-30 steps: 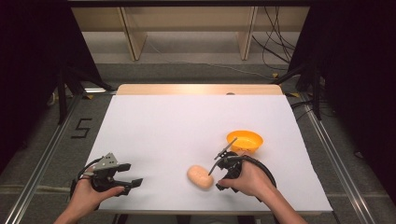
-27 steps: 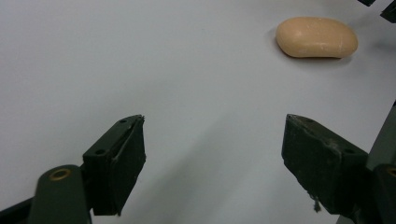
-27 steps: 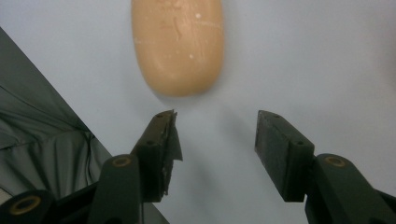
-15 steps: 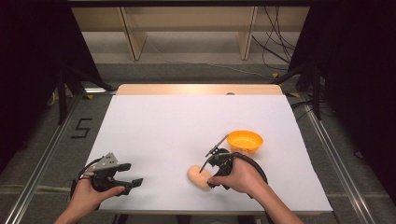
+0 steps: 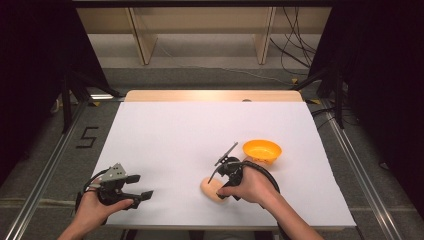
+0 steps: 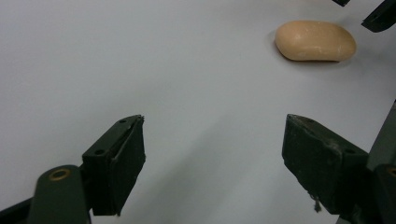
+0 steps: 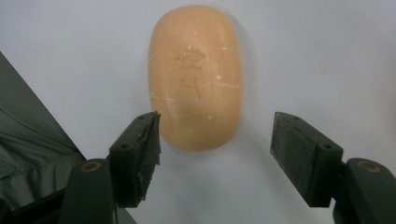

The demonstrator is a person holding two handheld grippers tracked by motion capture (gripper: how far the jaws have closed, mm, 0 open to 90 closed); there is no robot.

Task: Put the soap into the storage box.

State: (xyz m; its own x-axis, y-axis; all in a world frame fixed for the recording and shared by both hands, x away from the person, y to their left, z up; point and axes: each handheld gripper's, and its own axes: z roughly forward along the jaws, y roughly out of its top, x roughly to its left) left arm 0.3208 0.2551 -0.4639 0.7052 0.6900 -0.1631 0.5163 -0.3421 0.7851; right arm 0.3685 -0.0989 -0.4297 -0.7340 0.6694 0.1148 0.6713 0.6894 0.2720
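A peach, oval soap-like bar (image 5: 206, 186) lies flat on the white table top (image 5: 175, 130) near the front. My right gripper (image 5: 217, 187) hangs over it, and its jaws have just been opening. In the right gripper view the bar (image 7: 195, 77) has its near end between the open jaws of the right gripper (image 7: 215, 128), with a gap on both sides. An orange bowl (image 5: 262, 150) stands just right of that hand. My left gripper (image 5: 142, 186) rests at the front left, open and holding nothing. The left gripper view shows the left gripper (image 6: 212, 135) and the bar (image 6: 315, 41) farther off.
The right gripper's black jaw tips (image 6: 378, 16) show at the top right of the left gripper view. A wooden strip (image 5: 215, 96) marks the table's far edge. Metal rails (image 5: 45, 165) run along both sides. Cables (image 5: 300, 55) lie on the floor behind.
The right hand has moved left, away from the orange bowl, and now sits over the bar. Its jaws stand wider. The left hand has not moved.
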